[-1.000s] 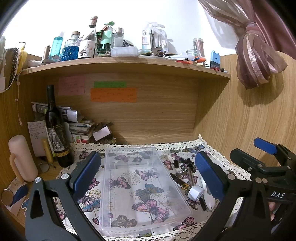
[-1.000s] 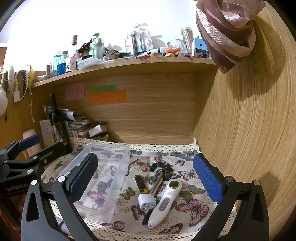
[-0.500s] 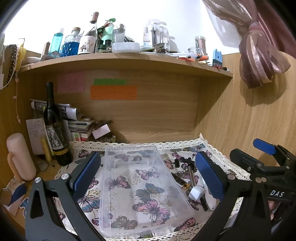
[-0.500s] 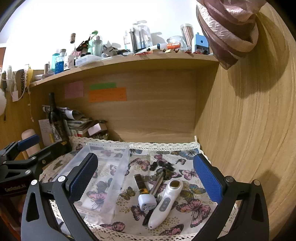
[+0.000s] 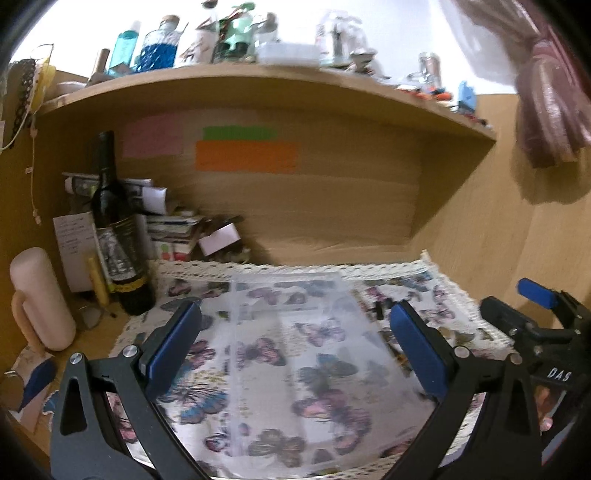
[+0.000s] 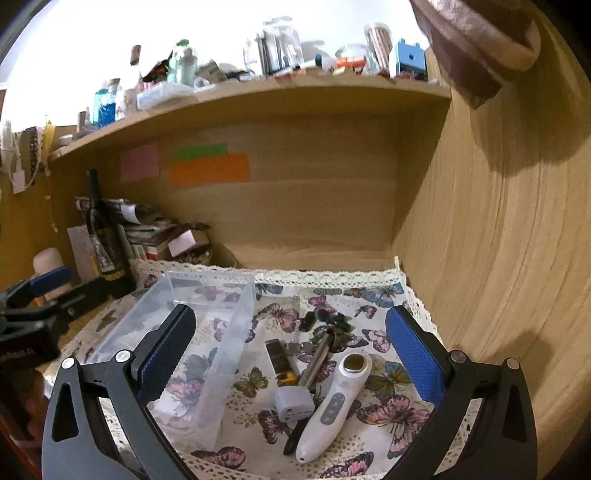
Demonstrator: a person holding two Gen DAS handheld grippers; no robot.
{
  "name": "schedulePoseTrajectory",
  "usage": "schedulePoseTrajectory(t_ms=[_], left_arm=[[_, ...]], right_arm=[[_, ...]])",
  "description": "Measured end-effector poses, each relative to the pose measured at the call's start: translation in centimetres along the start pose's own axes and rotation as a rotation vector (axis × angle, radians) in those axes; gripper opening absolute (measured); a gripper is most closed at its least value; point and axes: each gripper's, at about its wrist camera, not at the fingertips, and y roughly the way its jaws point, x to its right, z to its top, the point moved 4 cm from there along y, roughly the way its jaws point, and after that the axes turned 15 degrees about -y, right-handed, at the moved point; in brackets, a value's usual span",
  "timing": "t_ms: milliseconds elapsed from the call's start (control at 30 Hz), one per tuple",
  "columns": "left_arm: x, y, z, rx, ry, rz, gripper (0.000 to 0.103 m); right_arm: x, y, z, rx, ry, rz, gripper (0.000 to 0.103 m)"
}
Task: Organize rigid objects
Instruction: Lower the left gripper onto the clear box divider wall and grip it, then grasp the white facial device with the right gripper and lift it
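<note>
Wooden desk w/ butterfly cloth; on cloth: clear bin, white handheld device, keys.

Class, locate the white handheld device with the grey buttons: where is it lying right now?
In the right wrist view, the white handheld device lies on the butterfly cloth, right of the clear plastic bin, touching the small grey adapter.

- Warm indoor light; the white wall above the shelf blows out.
- Left wrist view is smeared with motion blur; right stays sharper.
- Fisheye bends edges, corners go black.
- The curtain shadows the side panel.
</note>
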Motion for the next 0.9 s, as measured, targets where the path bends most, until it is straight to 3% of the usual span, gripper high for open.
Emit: schedulePoseTrajectory(t_ms=[67,133,233,533,667,900], left_arm=[[-0.9,0.6,0.1,-0.014,-0.002,0.019,0.102],[-2.1,1.4,0.3,-0.044,-0.006,0.041,0.089],[-4.0,3.0,0.4,-0.103,-0.030,0.054,0.083],[-7.8,7.6,-1.3,-0.309,-0.080,0.097,0.046],[-8.5,9.1,-2.3,-0.396,-0.103,0.074,0.040],[-7.9,9.8,-2.8,-0.454,-0.088,0.027,0.026]], right_arm=[[0.2,0.6,-0.2,-0.018,0.002,0.000,0.103],[0.4,1.3,-0.6,-0.042,0.006,-0.008,0.103],[0.8,2.3,-1.2,-0.076,0.011,-0.024,0.103],[2.3,5.5,-3.6,-0.220,0.018,-0.060,0.081],[3.2,6.8,-4.9,-0.283,0.048,-0.047,0.075],[3.7,8.5,-7.1,-0.402,0.081,-0.031,0.062]])
